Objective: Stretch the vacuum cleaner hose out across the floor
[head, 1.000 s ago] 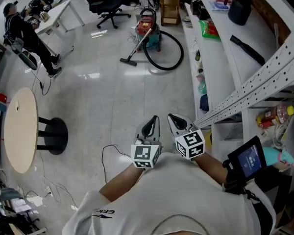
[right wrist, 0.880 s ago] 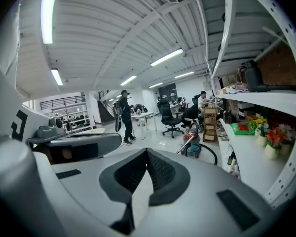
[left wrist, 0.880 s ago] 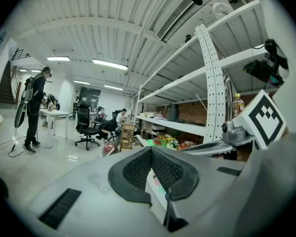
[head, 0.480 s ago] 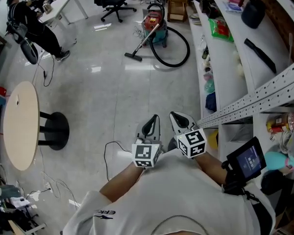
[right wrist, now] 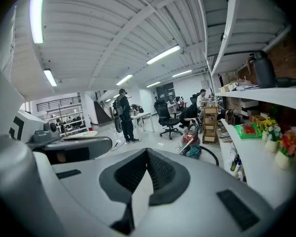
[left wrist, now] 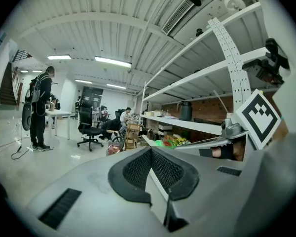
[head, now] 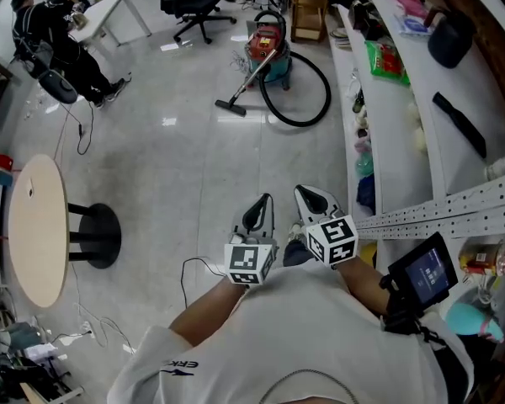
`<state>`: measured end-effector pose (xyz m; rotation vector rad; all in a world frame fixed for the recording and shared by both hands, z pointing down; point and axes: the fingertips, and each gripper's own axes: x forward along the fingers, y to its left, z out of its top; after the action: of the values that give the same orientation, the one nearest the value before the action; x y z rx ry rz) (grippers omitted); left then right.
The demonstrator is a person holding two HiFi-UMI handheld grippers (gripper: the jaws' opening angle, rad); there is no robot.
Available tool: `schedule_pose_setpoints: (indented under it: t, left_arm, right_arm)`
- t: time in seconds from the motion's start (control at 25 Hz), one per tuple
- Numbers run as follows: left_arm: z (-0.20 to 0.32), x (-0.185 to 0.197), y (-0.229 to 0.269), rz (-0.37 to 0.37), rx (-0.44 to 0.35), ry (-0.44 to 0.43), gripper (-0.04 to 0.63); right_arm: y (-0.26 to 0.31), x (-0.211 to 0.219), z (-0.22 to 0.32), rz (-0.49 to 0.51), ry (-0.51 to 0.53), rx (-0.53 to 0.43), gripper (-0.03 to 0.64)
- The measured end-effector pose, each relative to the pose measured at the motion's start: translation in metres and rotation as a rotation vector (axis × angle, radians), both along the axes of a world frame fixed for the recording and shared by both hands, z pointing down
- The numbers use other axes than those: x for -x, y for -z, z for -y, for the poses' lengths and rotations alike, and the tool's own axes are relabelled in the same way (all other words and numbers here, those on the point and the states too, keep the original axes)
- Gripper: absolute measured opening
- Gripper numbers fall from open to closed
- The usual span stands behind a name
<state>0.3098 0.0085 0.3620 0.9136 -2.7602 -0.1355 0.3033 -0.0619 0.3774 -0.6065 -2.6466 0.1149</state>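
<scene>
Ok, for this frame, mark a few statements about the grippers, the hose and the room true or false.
1. The left gripper and the right gripper are both shut and empty. True.
2. The hose lies straight across the floor. False: it curls in a loop beside the vacuum cleaner.
3. The round table is at the head view's right. False: it is at the left.
4. The vacuum cleaner stands close to the shelving. True.
</scene>
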Motion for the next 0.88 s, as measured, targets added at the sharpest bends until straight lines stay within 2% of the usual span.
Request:
schedule_pose_setpoints:
  t: [0.52,0.88]
  left_arm:
    - [0.053,0.114,0.008,0.017,0.002,0.028,0.002]
    - [0.065,0.174,-0.001,-0.013,0.003,0.034,0.002]
  right_arm:
    - [0.002,0.114,0.05,0.004,0.034,0.006,0.0]
    - [-0.01,0.171,0.065,-0.033,0.019,0.014,0.0]
